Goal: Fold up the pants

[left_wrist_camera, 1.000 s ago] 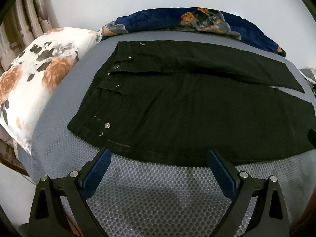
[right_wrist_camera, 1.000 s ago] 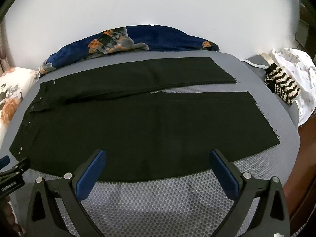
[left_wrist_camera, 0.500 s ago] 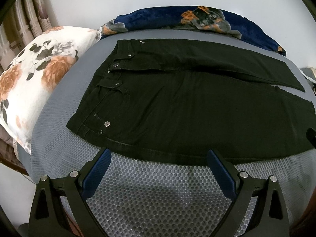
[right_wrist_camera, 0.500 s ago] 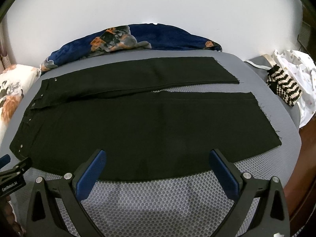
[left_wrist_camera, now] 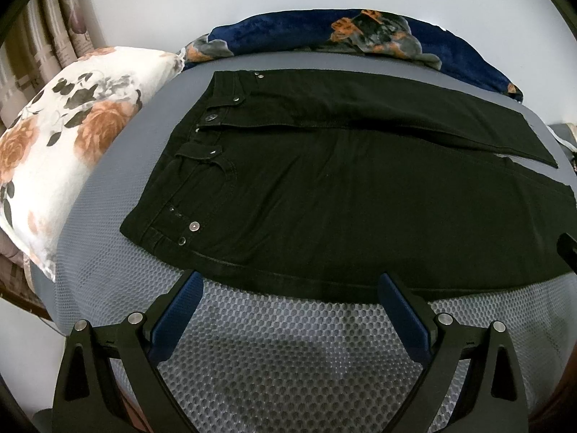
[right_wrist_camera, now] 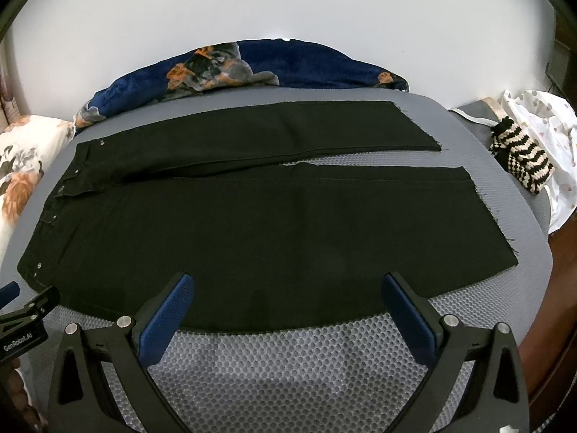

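Observation:
Black pants point(left_wrist_camera: 324, 198) point(right_wrist_camera: 252, 223) lie flat across a grey mesh mattress point(left_wrist_camera: 288, 353), waistband to the left and both legs stretched right with frayed hems. My left gripper point(left_wrist_camera: 288, 288) is open, hovering at the near edge of the pants by the hip, holding nothing. My right gripper point(right_wrist_camera: 288, 288) is open too, over the near edge of the closer leg, empty. The left gripper point(right_wrist_camera: 21, 310) shows at the left edge of the right wrist view.
A floral pillow point(left_wrist_camera: 61, 151) lies left of the waistband. A dark blue floral blanket point(left_wrist_camera: 342, 32) runs along the wall behind. A striped knit item point(right_wrist_camera: 519, 158) and white dotted cloth point(right_wrist_camera: 544, 115) sit at the far right. The mattress edge drops off on the right.
Both views have shifted slightly, with the pants sitting a little lower and closer in the right wrist view. The pants have not moved and both grippers stay open.

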`<action>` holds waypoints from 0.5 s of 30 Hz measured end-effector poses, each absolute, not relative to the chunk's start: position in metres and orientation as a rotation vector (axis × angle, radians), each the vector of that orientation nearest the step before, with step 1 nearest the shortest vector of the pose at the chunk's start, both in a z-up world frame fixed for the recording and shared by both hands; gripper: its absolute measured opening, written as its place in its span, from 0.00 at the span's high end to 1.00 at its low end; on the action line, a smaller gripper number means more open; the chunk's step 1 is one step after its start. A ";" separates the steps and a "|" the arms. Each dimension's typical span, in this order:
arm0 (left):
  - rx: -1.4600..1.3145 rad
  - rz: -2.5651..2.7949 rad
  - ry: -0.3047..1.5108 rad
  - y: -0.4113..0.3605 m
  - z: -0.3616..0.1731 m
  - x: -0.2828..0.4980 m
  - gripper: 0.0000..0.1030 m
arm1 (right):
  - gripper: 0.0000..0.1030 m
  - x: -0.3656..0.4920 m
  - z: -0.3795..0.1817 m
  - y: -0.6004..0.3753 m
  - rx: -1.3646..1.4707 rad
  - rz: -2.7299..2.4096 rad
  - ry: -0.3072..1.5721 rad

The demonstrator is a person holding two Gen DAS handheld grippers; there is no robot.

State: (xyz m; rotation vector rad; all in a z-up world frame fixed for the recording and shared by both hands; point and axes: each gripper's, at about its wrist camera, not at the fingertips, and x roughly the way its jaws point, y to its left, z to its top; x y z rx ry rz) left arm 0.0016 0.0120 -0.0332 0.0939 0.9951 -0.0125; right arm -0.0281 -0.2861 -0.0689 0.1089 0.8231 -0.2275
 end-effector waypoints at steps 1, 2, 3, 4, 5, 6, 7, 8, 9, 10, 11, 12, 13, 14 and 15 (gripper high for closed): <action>0.094 -0.012 0.996 0.012 -0.033 0.002 0.06 | 0.00 -0.028 -0.069 -0.286 0.109 -0.228 0.824; 0.094 -0.012 0.996 0.012 -0.033 0.001 0.06 | 0.00 -0.027 -0.069 -0.285 0.110 -0.227 0.824; 0.094 -0.013 0.996 0.012 -0.033 0.001 0.06 | 0.00 -0.026 -0.070 -0.285 0.109 -0.225 0.826; 0.095 -0.011 0.996 0.012 -0.034 0.001 0.06 | 0.00 -0.026 -0.070 -0.285 0.107 -0.225 0.827; 0.095 -0.011 0.996 0.012 -0.034 0.001 0.06 | 0.00 -0.024 -0.070 -0.284 0.104 -0.224 0.827; 0.095 -0.010 0.998 0.012 -0.035 0.002 0.06 | 0.00 -0.023 -0.070 -0.284 0.102 -0.223 0.829; 0.094 -0.010 0.999 0.012 -0.036 0.002 0.06 | 0.00 -0.022 -0.070 -0.283 0.102 -0.222 0.830; 0.093 -0.010 1.001 0.012 -0.037 0.003 0.06 | 0.00 -0.020 -0.071 -0.283 0.103 -0.219 0.832; 0.092 -0.010 1.004 0.012 -0.038 0.004 0.06 | 0.00 -0.018 -0.070 -0.283 0.104 -0.216 0.833; 0.091 -0.009 1.005 0.012 -0.039 0.007 0.06 | 0.00 -0.016 -0.070 -0.282 0.103 -0.214 0.833; 0.091 -0.006 1.006 0.012 -0.040 0.008 0.06 | 0.00 -0.014 -0.070 -0.282 0.100 -0.209 0.834; 0.093 -0.004 1.008 0.012 -0.039 0.011 0.06 | 0.00 -0.011 -0.070 -0.281 0.099 -0.205 0.835; 0.095 -0.006 1.010 0.013 -0.039 0.014 0.06 | 0.00 -0.007 -0.070 -0.280 0.097 -0.204 0.835; 0.096 -0.007 1.013 0.013 -0.039 0.017 0.06 | 0.00 -0.004 -0.069 -0.279 0.095 -0.201 0.836; 0.100 -0.006 1.014 0.014 -0.036 0.022 0.06 | 0.00 -0.001 -0.069 -0.279 0.094 -0.196 0.838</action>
